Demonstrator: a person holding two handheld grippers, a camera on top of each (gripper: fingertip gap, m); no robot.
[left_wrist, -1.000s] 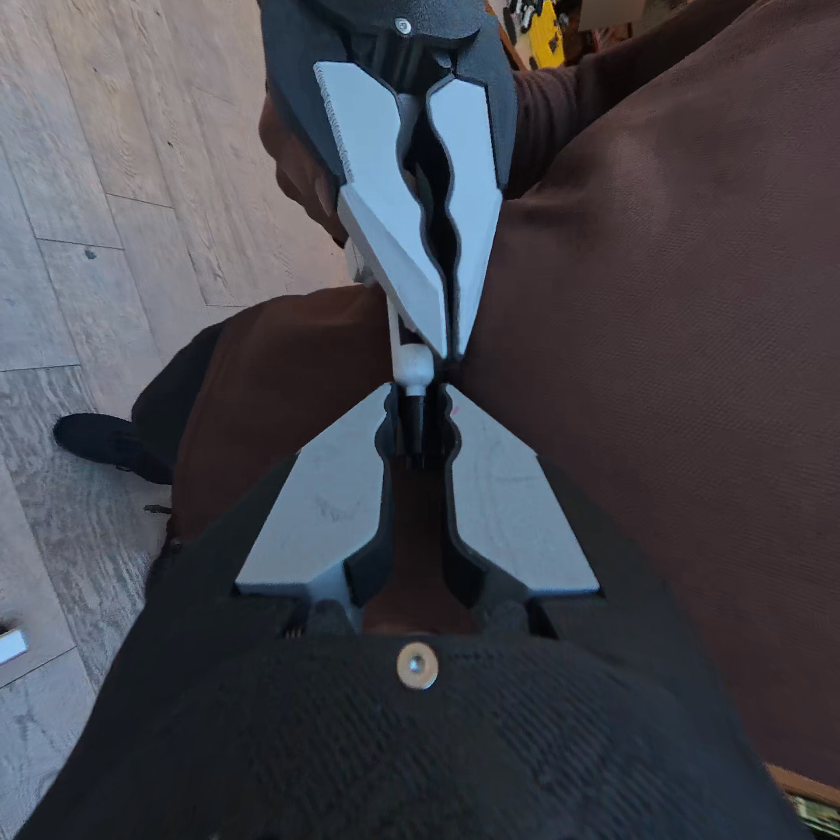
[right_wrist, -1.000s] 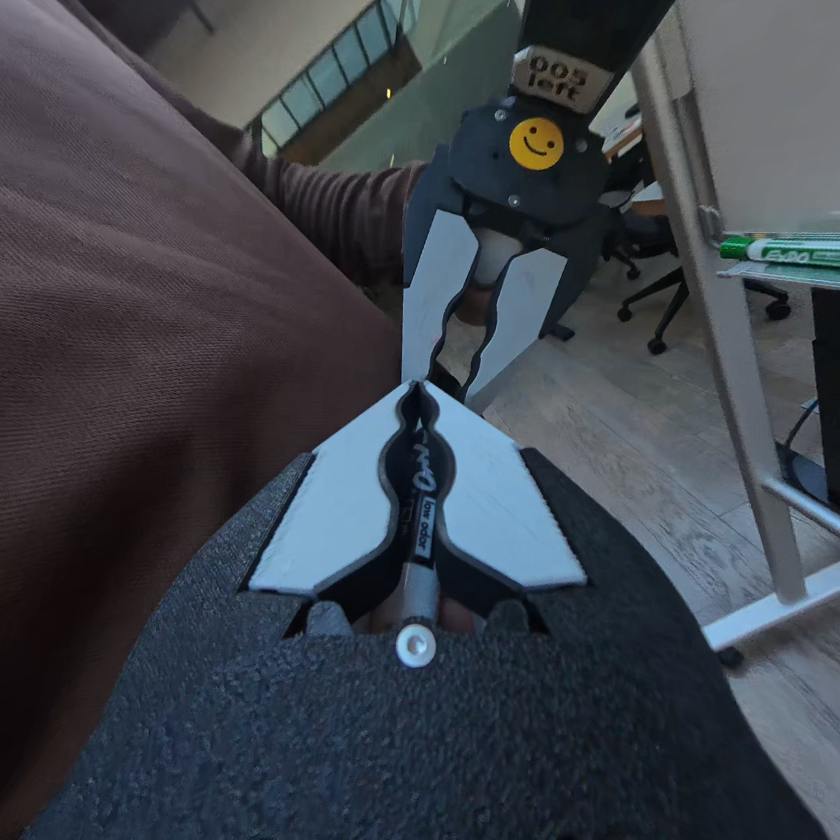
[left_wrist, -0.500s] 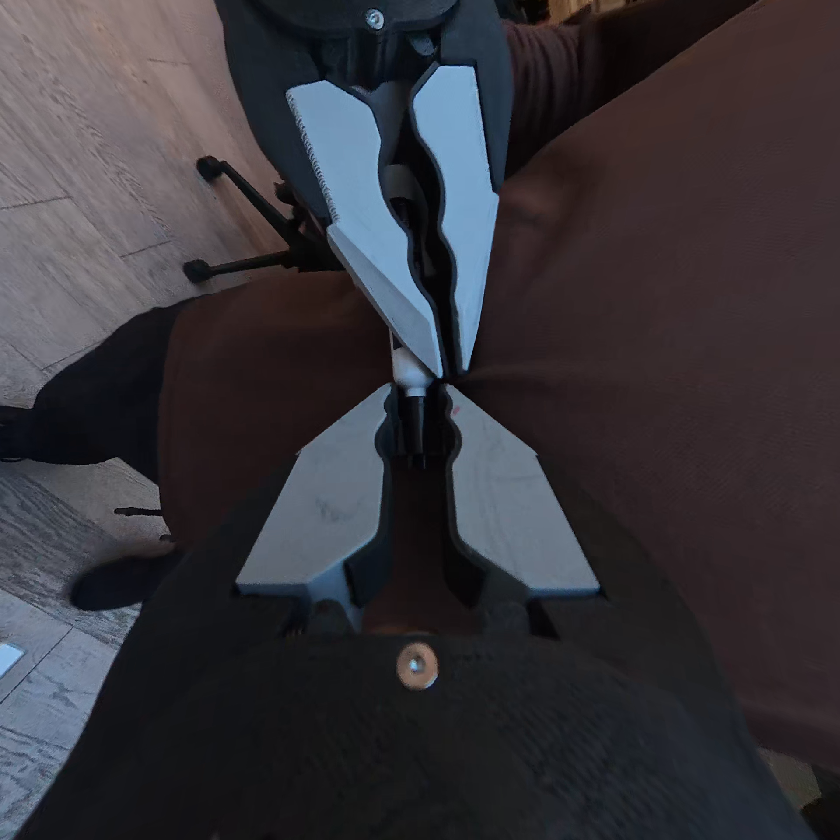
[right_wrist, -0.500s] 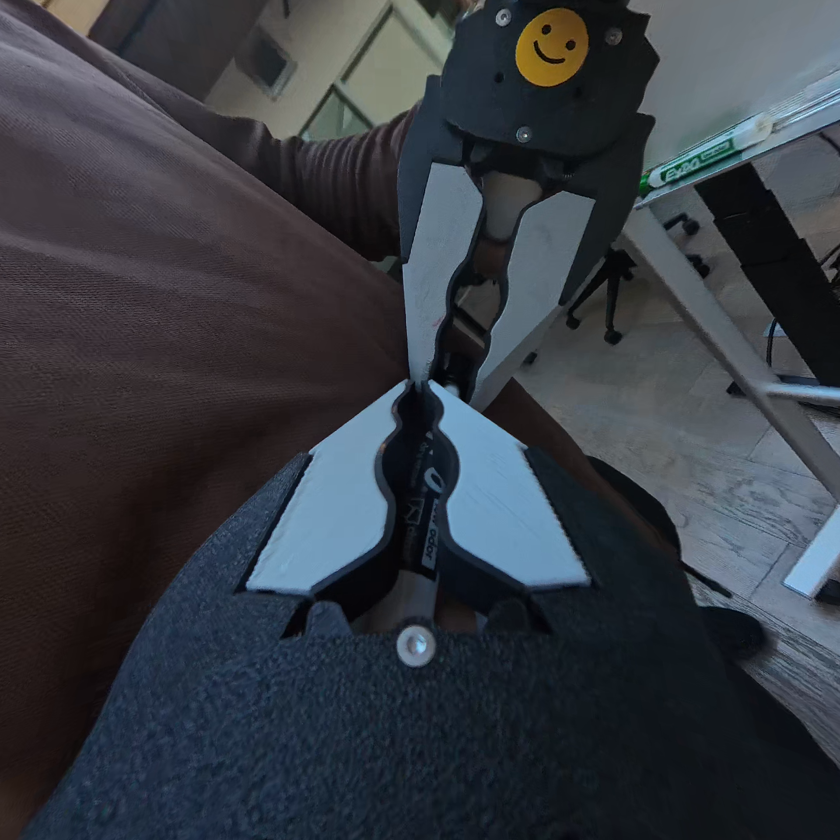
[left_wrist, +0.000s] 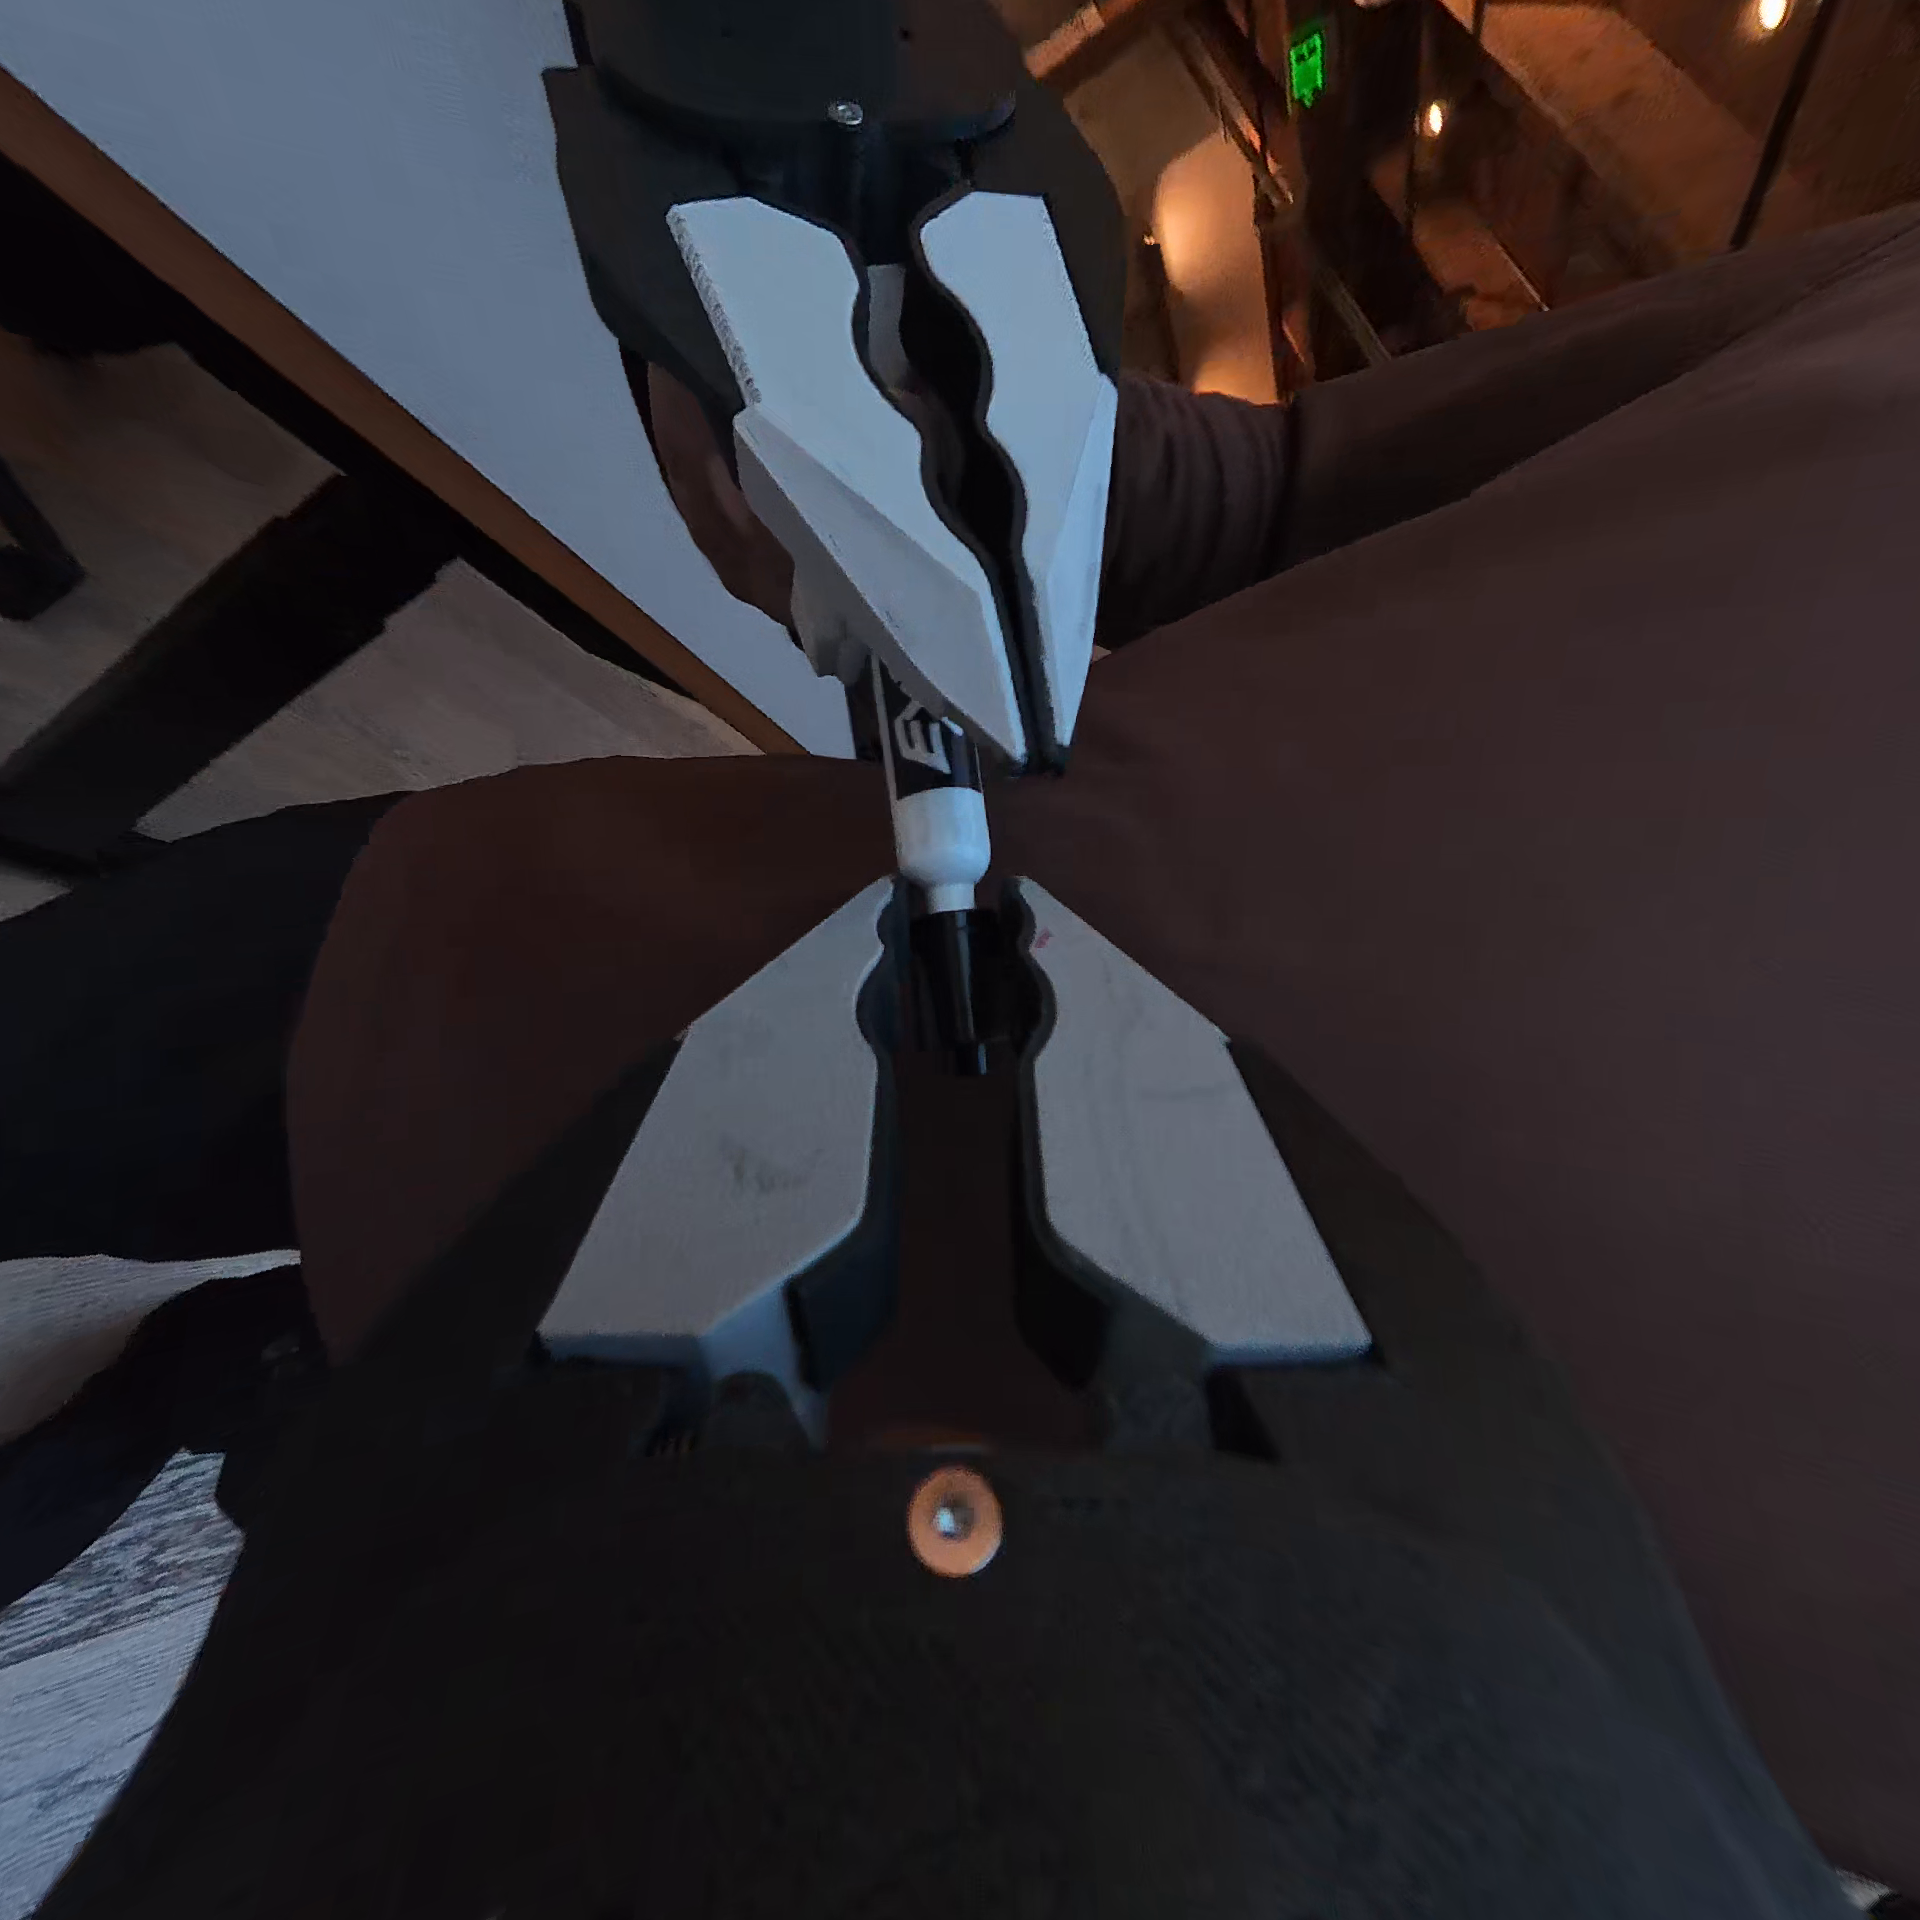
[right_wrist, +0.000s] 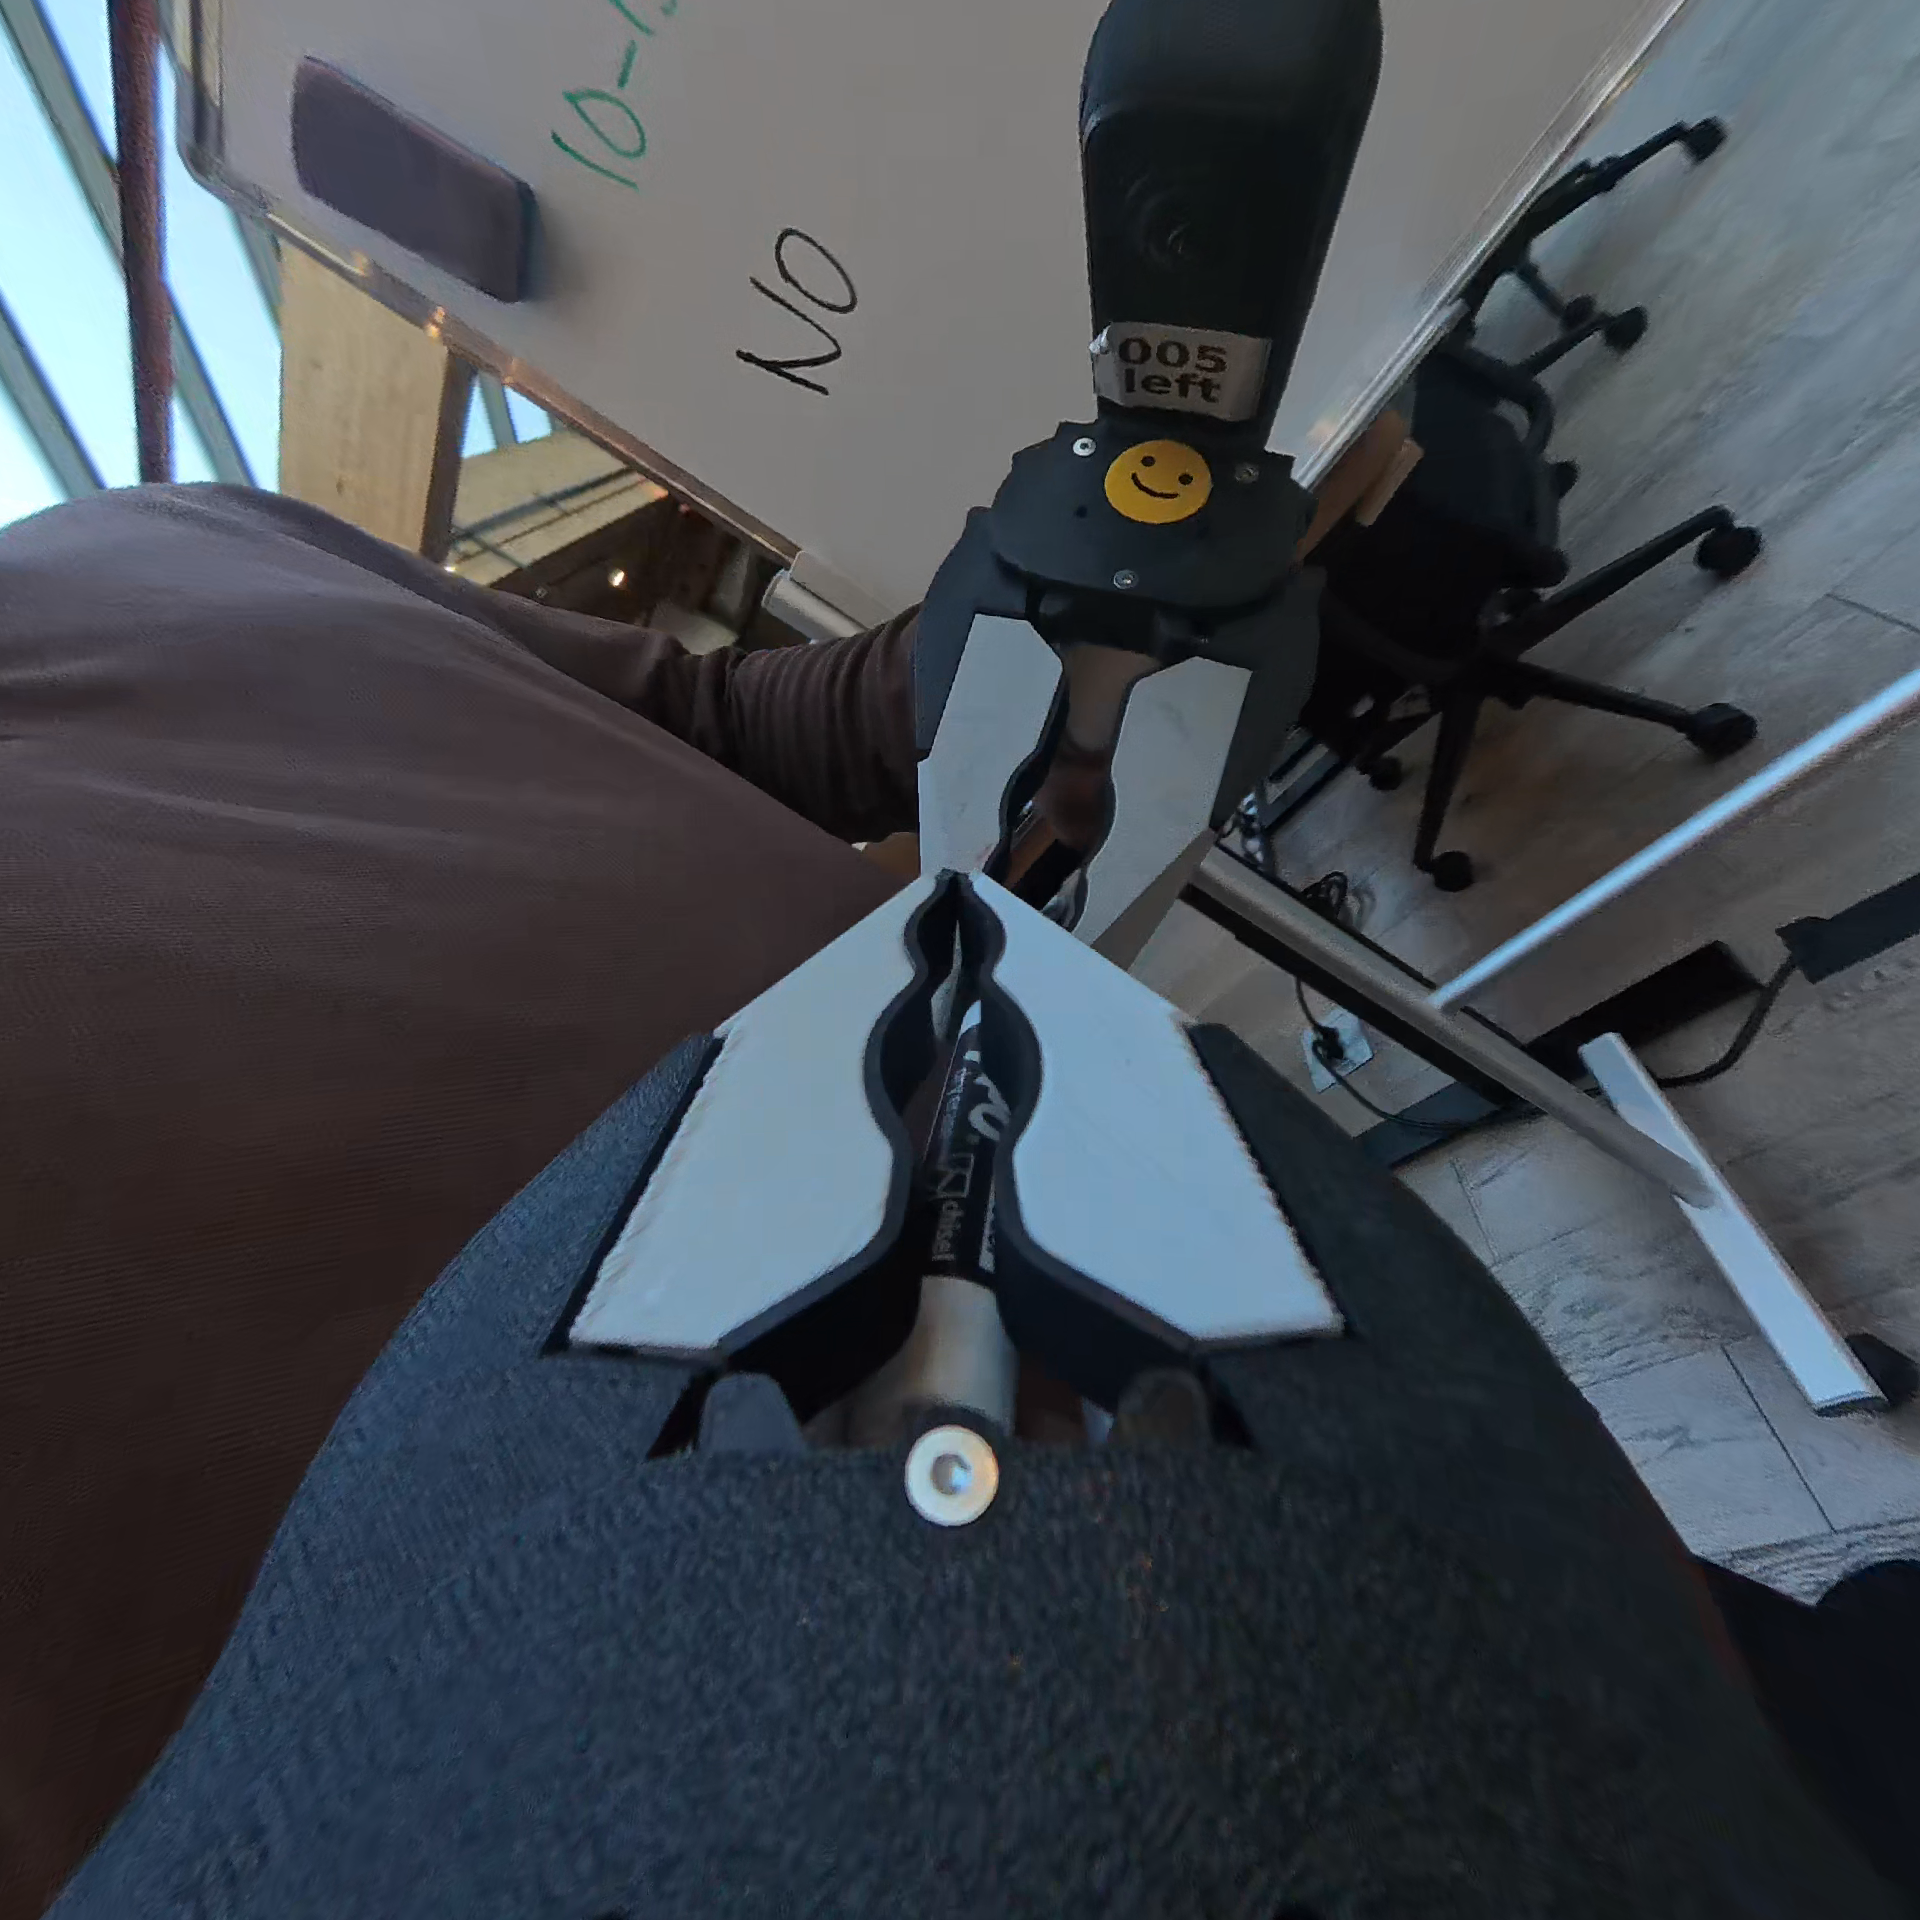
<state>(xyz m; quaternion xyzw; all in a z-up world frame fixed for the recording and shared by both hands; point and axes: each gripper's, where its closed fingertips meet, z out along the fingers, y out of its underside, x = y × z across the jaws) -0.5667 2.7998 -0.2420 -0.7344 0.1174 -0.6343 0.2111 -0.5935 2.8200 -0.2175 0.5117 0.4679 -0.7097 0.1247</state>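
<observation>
My left gripper (left_wrist: 956, 888) is shut on a black marker cap (left_wrist: 954, 997) held between its fingertips. My right gripper (right_wrist: 958, 878) is shut on the marker's barrel (right_wrist: 961, 1164), which runs back along its fingers. In the left wrist view the right gripper (left_wrist: 1039, 764) points down at me, and the marker's white front end (left_wrist: 935, 821) sticks out of it with its narrow neck at the mouth of the cap. In the right wrist view the left gripper (right_wrist: 1039, 894), with a yellow smiley sticker, faces mine tip to tip.
A person in brown clothing (right_wrist: 312, 935) fills the side close to both grippers. Behind stand a whiteboard (right_wrist: 935, 156) with an eraser (right_wrist: 410, 187), its metal stand (right_wrist: 1714, 1247), a black office chair (right_wrist: 1507, 644) and a wood-look floor (right_wrist: 1766, 312).
Both grippers have swung upward together, so the whiteboard now shows behind instead of the floor. More of the marker's front end shows between the two grippers than before. Both stay shut.
</observation>
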